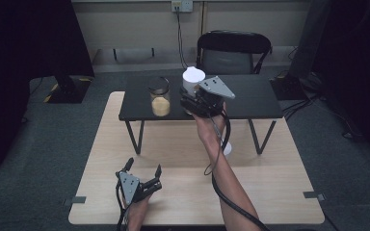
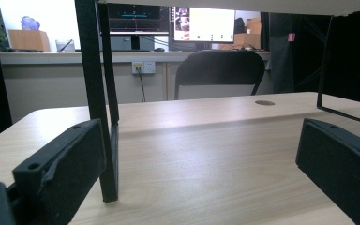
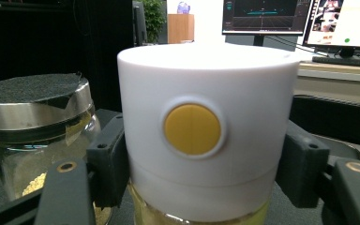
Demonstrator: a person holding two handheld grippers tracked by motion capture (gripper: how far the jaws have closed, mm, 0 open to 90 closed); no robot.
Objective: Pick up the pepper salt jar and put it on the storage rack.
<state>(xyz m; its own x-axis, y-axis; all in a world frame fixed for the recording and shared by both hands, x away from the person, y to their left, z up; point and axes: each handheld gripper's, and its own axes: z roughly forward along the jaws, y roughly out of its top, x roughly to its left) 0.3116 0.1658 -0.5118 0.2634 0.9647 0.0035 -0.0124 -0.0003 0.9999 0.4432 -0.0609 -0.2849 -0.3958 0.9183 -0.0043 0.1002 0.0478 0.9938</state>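
The right gripper (image 1: 191, 100) is clamped on a jar with a big white lid (image 3: 206, 126), up on the small black shelf (image 1: 250, 103). The lid has a yellow dot. The gripper hides most of the jar's glass. Just beside it stands a second jar with a dark lid (image 1: 160, 99), cut off in the right gripper view. The left gripper (image 1: 143, 173) rests on the wooden table (image 1: 270, 192), jaws wide apart with nothing between them.
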